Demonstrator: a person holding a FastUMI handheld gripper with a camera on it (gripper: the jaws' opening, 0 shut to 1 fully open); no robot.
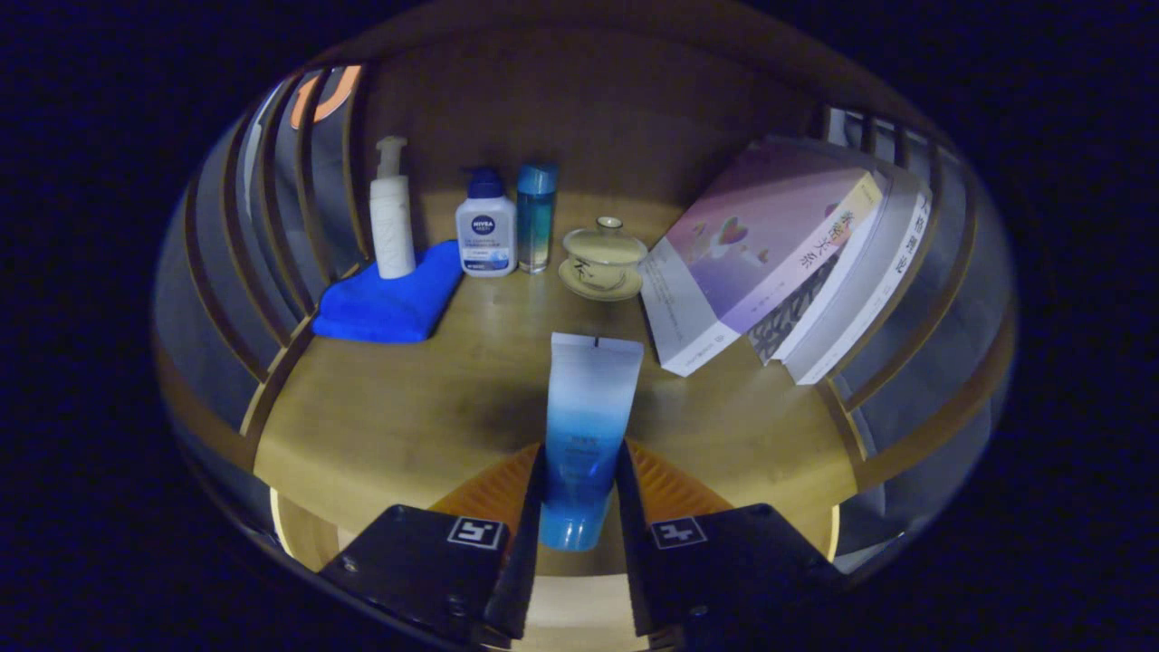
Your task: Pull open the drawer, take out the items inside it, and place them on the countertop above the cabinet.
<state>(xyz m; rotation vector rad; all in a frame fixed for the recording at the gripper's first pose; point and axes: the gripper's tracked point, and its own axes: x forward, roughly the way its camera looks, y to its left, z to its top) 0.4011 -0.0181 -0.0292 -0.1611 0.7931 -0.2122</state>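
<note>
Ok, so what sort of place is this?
Probably a staged home nook: a wooden countertop with slatted sides, holding toiletry bottles, a lidded teacup and leaning books. The gripper holds a tube above it.

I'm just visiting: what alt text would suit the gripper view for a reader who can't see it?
The gripper has its jaws shut on a blue-and-white tube held over a wooden countertop. Beyond it stand a pump bottle on a blue cloth, two more bottles, a lidded teacup and leaning books.
</note>
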